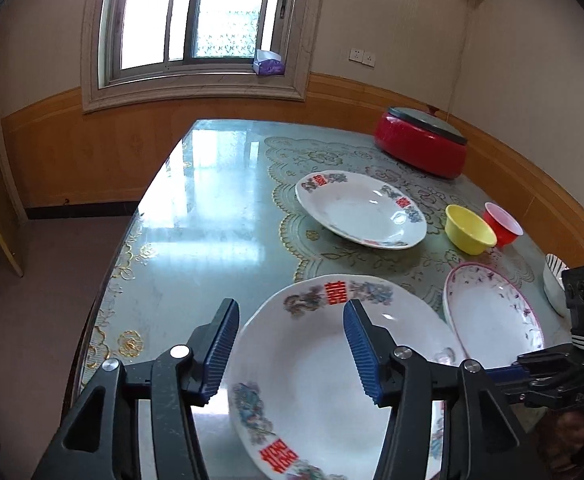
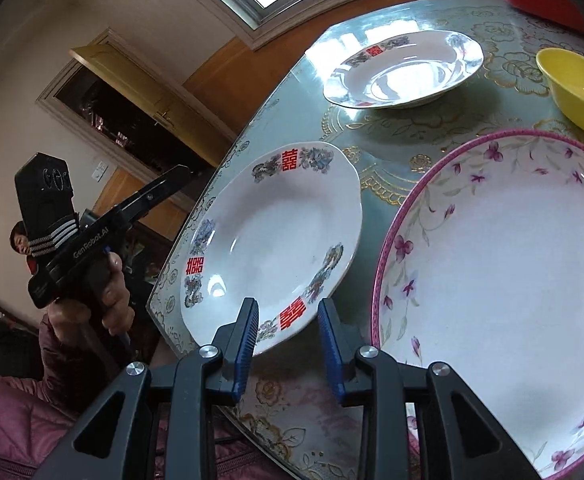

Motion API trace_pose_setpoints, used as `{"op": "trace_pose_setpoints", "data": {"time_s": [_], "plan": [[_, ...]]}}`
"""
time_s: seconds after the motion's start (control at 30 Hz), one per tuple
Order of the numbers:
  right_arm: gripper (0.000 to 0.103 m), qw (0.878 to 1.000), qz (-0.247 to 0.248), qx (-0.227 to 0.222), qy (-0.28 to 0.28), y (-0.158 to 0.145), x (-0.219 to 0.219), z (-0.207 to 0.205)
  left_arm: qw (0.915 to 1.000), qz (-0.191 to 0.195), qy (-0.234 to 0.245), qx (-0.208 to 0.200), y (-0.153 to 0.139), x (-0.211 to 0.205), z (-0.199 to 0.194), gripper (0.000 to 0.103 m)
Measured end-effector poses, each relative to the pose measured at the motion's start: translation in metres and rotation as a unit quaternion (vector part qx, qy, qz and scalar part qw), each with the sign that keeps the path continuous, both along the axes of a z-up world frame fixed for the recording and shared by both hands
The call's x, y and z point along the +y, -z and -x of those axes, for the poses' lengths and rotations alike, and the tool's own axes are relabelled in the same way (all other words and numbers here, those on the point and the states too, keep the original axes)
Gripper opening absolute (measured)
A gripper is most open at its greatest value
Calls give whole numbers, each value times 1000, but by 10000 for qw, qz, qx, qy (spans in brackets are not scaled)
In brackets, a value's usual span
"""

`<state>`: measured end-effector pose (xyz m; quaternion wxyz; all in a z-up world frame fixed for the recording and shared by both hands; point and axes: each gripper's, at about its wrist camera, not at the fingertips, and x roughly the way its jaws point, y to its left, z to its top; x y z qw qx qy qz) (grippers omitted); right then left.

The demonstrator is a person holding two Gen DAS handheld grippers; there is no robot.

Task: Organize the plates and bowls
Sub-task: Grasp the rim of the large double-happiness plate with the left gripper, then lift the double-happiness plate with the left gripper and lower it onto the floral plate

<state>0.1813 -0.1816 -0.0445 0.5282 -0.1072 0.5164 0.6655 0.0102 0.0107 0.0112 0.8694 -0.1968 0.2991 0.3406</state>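
Both grippers, left gripper [image 1: 290,350] and right gripper [image 2: 288,344], gape open holding nothing; double-happiness plate [image 2: 276,236], pink-rimmed plate [image 2: 504,280] and yellow bowl [image 1: 470,230] sit scattered, nothing stacked yet

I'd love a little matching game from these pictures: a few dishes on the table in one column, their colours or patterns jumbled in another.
Things:
1. Near plate
2. Plate on its right
3. Small bowl
4. Cup

Looks:
A. plain yellow
B. pink rim, purple flowers
C. red
D. white with red characters

Pairs: 1-D, 2-B, 3-A, 4-C
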Motion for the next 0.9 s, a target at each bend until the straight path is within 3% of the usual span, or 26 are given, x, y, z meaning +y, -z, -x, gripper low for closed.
{"op": "trace_pose_setpoints", "data": {"time_s": [0.37, 0.5, 0.77, 0.9], "plan": [[35, 9983, 321, -275, 389, 17, 15, 37, 9930, 684, 944, 204, 43, 40, -7, 54], [35, 9964, 424, -427, 594, 24, 29, 40, 9880, 931, 1213, 202, 55, 46, -13, 40], [34, 9928, 308, -886, 739, 23, 41, 54, 9894, 846, 1172, 157, 58, 53, -19, 38], [33, 9931, 293, -825, 780, 23, 39, 55, 9899, 829, 1132, 202, 61, 57, -24, 38]]}}
